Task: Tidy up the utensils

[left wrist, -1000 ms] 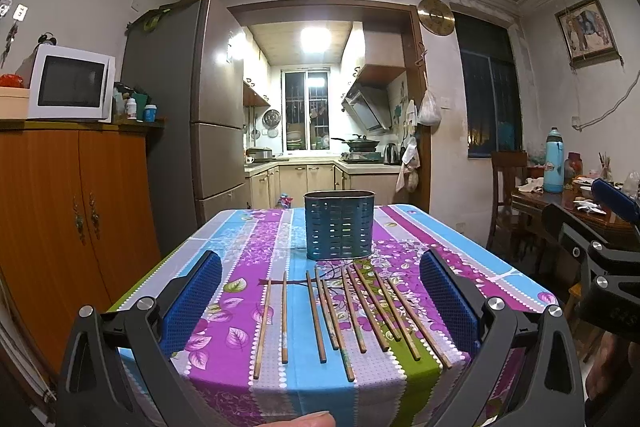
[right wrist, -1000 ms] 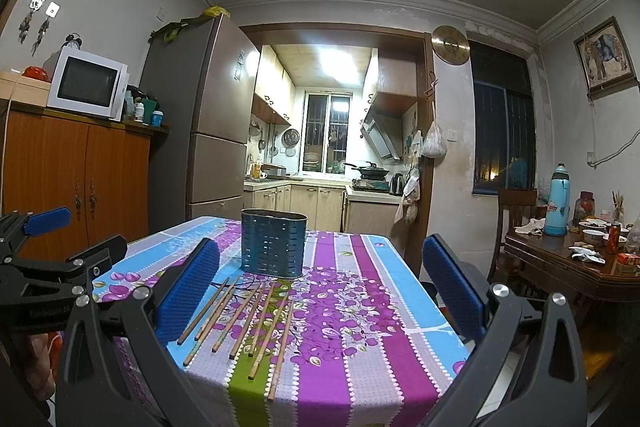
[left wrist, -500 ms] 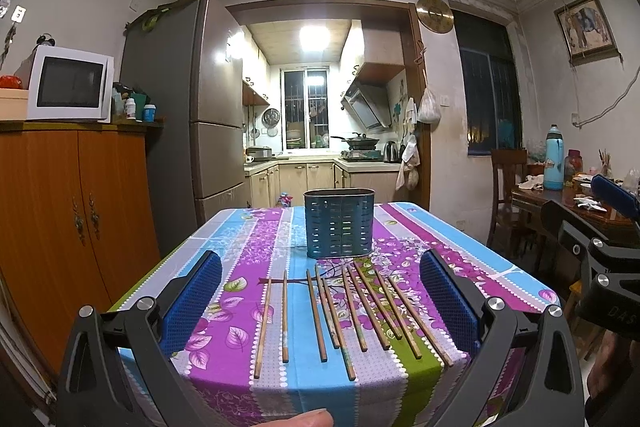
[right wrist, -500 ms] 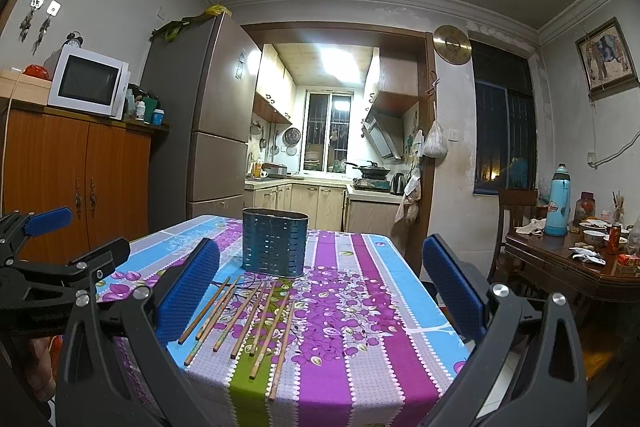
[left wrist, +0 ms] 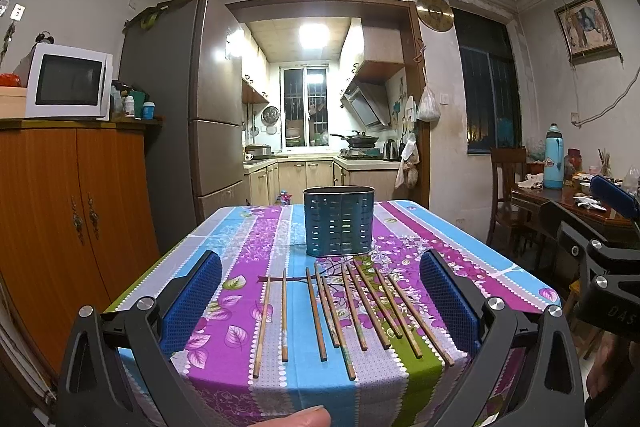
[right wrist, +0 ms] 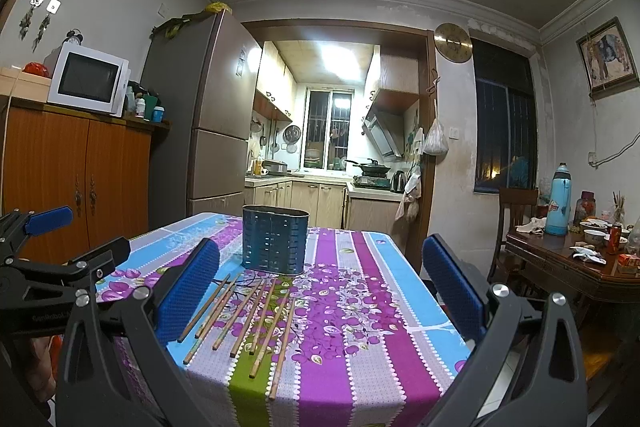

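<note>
Blue perforated metal utensil holder [left wrist: 339, 221] upright mid-table on the striped floral tablecloth [left wrist: 236, 269]. Wooden chopsticks [left wrist: 352, 307] in a loose row before it, toward the near edge. Wooden cabinet [left wrist: 68, 211] left; dark wooden side table [right wrist: 568, 267] right.

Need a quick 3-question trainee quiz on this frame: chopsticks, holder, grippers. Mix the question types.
1. True or false: the chopsticks already stand inside the blue holder.
2. Multiple choice: the left gripper is A) shut on a chopstick, B) open and empty, C) out of view.
3. Fill in: the holder stands ___ the chopsticks, as seen from the grippers.

Key:
1. False: they lie flat on the tablecloth.
2. B; the right gripper is open too.
3. Behind (farther away).
</note>
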{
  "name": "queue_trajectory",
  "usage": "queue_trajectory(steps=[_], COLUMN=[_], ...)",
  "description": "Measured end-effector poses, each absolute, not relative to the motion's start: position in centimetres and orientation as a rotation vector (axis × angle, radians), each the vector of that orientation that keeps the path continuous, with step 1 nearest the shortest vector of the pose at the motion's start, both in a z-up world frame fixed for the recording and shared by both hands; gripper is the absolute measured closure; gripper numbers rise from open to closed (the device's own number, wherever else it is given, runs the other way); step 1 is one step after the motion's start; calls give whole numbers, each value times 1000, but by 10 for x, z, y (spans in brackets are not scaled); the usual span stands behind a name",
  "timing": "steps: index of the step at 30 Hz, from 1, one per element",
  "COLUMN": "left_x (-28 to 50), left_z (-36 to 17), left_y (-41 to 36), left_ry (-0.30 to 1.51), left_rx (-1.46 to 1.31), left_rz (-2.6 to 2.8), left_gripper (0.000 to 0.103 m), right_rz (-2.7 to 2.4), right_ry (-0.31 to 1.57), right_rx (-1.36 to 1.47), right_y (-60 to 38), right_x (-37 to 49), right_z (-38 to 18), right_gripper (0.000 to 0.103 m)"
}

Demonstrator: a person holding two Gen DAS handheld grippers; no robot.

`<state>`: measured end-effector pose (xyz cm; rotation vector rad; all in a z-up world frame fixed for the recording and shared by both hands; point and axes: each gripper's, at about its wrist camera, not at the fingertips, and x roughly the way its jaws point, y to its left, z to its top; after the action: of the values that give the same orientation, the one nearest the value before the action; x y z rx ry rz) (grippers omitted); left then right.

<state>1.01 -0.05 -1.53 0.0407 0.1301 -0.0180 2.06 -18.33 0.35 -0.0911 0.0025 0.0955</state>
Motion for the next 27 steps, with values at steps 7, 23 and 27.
queue_trajectory(steps=[7,23,27], left_x=[16,26,39], left_z=[-20,-16,-16], left_y=[-1,9,43], left_ry=[144,135,144], left_rx=[43,74,47], left_rz=[-17,8,91], left_gripper=[4,4,4], right_rz=[96,116,171], right_ry=[9,45,126], right_rx=[-92,-91,-90], right_y=[-181,-182,-187], right_x=[26,33,44], right_z=[-10,-16,-36], right_gripper=[5,5,16])
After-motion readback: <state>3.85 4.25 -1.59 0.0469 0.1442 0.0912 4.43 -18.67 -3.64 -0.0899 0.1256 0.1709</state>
